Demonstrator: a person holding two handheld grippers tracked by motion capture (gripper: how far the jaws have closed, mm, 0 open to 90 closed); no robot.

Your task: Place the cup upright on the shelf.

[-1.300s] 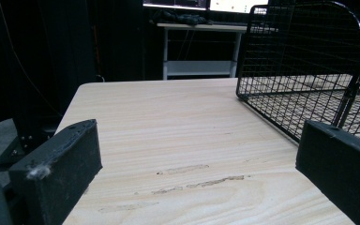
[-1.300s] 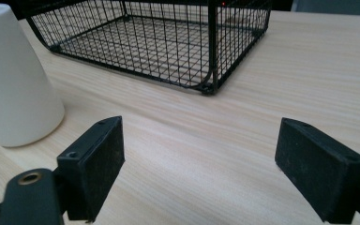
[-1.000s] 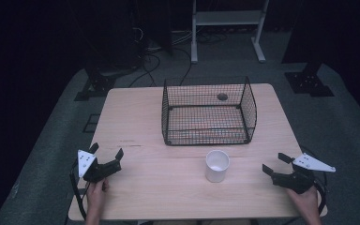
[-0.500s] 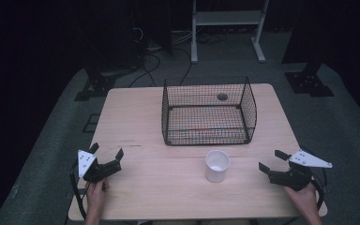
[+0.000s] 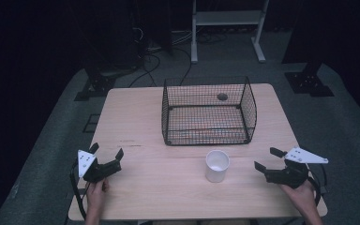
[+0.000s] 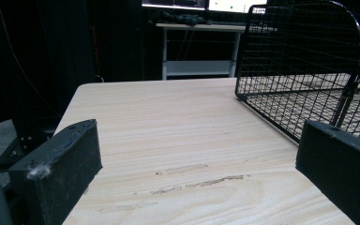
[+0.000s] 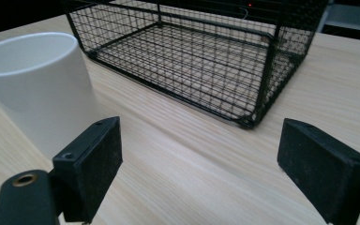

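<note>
White cup (image 5: 217, 165) stands just before the wire basket (image 5: 206, 112), within reach; left gripper (image 5: 107, 158) and right gripper (image 5: 270, 159) flank it, jaws apart, empty.

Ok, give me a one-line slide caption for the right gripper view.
Right gripper, jaws open and empty, faces a white cup and a black wire basket on the wooden table.

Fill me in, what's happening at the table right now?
A person holds a gripper in each hand over a wooden table. The right gripper faces a white cup, its jaws just opened with nothing between them. The left gripper sits open near the left edge. A wire basket stands behind the cup.
</note>
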